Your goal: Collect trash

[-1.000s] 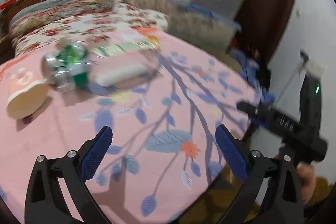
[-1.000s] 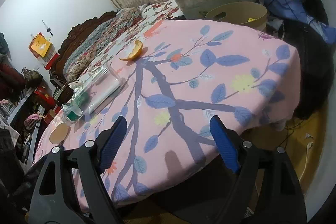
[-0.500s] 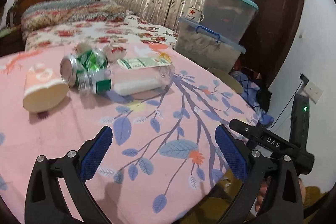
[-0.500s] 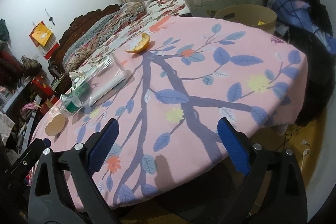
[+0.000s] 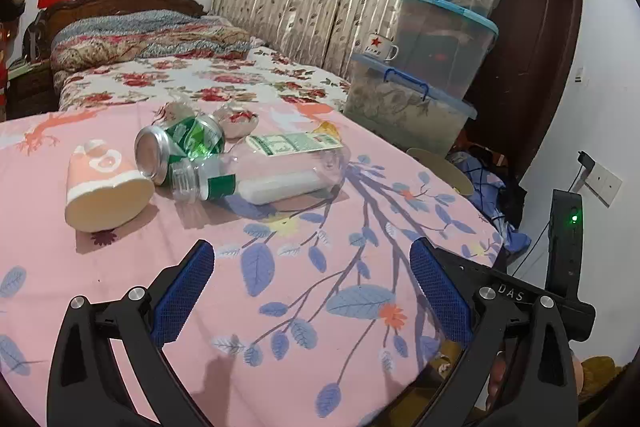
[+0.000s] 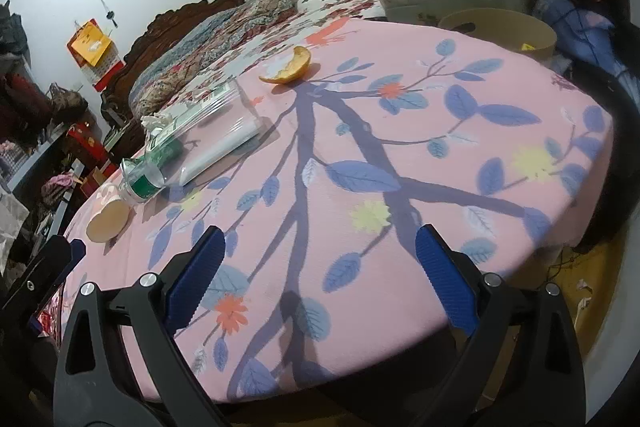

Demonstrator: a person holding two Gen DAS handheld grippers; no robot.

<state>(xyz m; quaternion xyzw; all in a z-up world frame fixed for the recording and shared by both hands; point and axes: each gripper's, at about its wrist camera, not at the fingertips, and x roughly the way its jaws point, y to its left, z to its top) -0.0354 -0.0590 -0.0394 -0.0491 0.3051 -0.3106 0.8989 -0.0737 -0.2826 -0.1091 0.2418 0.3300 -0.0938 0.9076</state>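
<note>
On a table with a pink floral cloth (image 5: 320,267) lies a cluster of trash: a tipped paper cup (image 5: 104,187), a crushed green can (image 5: 180,147), a clear plastic bottle (image 5: 264,175) with a green label, crumpled tissue (image 5: 236,121) and an orange peel (image 6: 290,67). My left gripper (image 5: 312,291) is open and empty, short of the cluster. Over the table's near edge my right gripper (image 6: 320,279) is open wide and empty, far from the bottle (image 6: 200,143) and cup (image 6: 108,223).
A tan round bin (image 6: 504,27) stands beyond the table's far right edge, beside stacked plastic storage boxes (image 5: 432,59) and blue clothes (image 6: 576,15). A bed (image 5: 168,67) lies behind the table. The right gripper's body (image 5: 560,267) shows at the left view's right side.
The left view has swung so the trash sits nearer and sharper. The right gripper's jaws have spread wider and it has shifted over the table's edge.
</note>
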